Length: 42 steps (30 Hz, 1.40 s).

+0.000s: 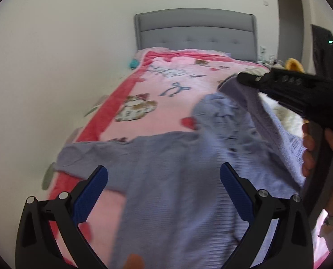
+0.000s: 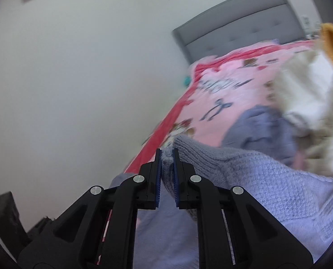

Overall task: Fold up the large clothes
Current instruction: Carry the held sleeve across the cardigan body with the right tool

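A lavender knit sweater (image 1: 177, 179) lies spread on a pink blanket (image 1: 177, 83) over the bed. My left gripper (image 1: 164, 174) hovers above the sweater's body, open, with nothing between its blue pads. My right gripper (image 2: 166, 154) is shut on the ribbed cuff of the sweater's sleeve (image 2: 189, 154) and holds it lifted above the bed. In the left wrist view the right gripper (image 1: 240, 78) shows at the upper right with the sleeve (image 1: 263, 116) hanging from its tip. A hand (image 1: 310, 152) holds its handle.
A grey padded headboard (image 1: 195, 31) stands at the far end of the bed, with a white wall (image 1: 54, 67) along the left side. Cream and yellow fabric (image 2: 312, 89) is piled at the bed's right. A dark doorway (image 1: 290, 18) is at the back right.
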Each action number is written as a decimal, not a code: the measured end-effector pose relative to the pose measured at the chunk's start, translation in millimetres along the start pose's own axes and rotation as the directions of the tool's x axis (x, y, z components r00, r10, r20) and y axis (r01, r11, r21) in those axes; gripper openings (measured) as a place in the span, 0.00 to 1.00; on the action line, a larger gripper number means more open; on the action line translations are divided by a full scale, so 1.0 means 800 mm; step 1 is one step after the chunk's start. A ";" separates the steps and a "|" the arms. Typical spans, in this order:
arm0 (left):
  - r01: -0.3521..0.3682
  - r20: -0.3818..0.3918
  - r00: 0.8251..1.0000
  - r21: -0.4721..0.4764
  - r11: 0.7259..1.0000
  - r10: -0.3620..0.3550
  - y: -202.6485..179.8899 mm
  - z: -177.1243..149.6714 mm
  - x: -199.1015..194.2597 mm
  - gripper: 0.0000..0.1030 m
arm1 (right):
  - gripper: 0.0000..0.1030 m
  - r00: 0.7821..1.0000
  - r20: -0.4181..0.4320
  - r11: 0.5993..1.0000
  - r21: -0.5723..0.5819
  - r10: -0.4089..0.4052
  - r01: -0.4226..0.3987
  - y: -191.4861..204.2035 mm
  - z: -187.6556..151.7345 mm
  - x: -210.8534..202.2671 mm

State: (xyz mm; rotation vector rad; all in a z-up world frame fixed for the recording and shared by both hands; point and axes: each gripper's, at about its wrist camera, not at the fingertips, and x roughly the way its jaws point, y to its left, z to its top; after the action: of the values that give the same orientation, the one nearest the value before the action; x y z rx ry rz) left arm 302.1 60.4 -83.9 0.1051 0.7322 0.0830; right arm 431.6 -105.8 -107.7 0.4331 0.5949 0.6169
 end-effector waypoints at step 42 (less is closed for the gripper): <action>0.207 -0.408 0.889 -0.046 0.977 -0.208 0.008 -0.045 0.337 0.96 | 0.56 0.653 -0.267 0.705 -0.305 -0.709 0.640 -0.190 -0.065 -0.033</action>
State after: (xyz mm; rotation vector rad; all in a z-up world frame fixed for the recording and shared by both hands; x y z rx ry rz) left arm 477.4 99.0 -287.9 0.0053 1.1620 -0.1035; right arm 443.3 -224.5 -218.4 -0.1143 0.9877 0.0055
